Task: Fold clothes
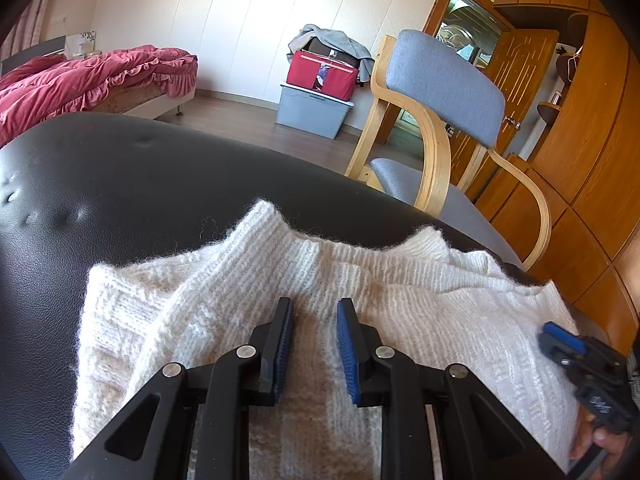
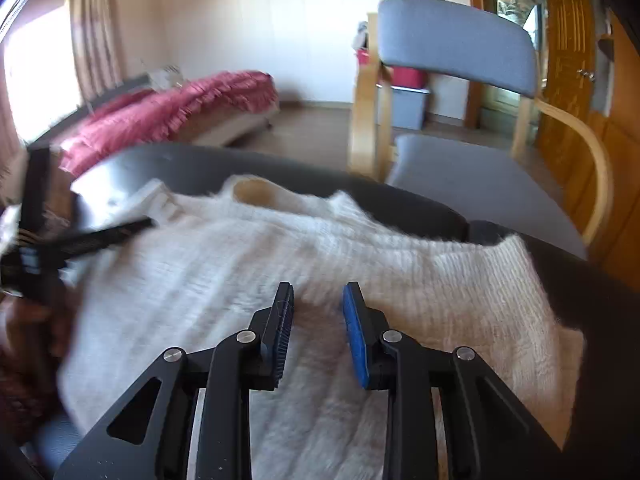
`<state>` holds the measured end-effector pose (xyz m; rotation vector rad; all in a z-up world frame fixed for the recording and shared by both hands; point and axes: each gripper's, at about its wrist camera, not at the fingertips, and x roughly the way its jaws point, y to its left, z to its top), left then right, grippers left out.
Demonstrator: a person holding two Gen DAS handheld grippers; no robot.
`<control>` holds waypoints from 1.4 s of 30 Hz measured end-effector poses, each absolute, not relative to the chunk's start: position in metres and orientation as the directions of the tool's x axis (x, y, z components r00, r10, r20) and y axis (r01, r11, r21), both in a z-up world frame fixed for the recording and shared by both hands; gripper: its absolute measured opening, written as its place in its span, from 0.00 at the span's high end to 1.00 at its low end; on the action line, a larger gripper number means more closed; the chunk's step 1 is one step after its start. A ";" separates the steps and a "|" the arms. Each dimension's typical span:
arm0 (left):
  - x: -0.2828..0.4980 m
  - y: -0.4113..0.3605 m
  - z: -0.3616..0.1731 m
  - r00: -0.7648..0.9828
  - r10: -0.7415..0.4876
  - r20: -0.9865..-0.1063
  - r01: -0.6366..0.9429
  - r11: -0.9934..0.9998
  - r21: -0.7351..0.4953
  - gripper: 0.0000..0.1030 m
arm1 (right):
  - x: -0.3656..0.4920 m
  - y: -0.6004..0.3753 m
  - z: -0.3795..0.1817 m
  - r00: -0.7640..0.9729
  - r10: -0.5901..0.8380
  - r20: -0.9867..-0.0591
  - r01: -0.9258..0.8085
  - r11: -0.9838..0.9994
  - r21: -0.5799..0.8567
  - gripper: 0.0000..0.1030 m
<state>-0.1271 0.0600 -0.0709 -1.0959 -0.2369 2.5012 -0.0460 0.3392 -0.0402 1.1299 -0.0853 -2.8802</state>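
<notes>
We are seeing our left gripper [image 1: 314, 322] and right gripper [image 2: 318, 304] showing black linkage arms, silver round screws and ribbed blue pads [image 2: 354, 332].
</notes>
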 end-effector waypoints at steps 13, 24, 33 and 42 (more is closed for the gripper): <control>-0.119 0.051 -0.057 -0.590 0.421 -0.689 -0.320 -0.905 -0.280 0.79 | -0.051 0.355 -0.050 -0.745 -0.059 -0.664 -0.051 -0.988 0.145 0.72; -0.128 -0.022 -0.058 -0.512 0.492 -0.705 -0.309 -0.871 -0.383 0.78 | -0.054 0.367 -0.054 -0.750 -0.132 -0.648 -0.038 -0.970 0.242 0.71; -0.131 0.014 -0.058 -0.542 0.358 -0.760 -0.341 -0.921 -0.191 0.87 | -0.053 0.366 -0.054 -0.752 -0.135 -0.645 -0.036 -0.969 0.246 0.70; -0.131 -0.016 -0.057 -0.665 0.098 -0.741 -0.139 -0.990 -0.006 1.00 | -0.052 0.368 -0.054 -0.752 -0.143 -0.643 -0.036 -0.966 0.257 0.70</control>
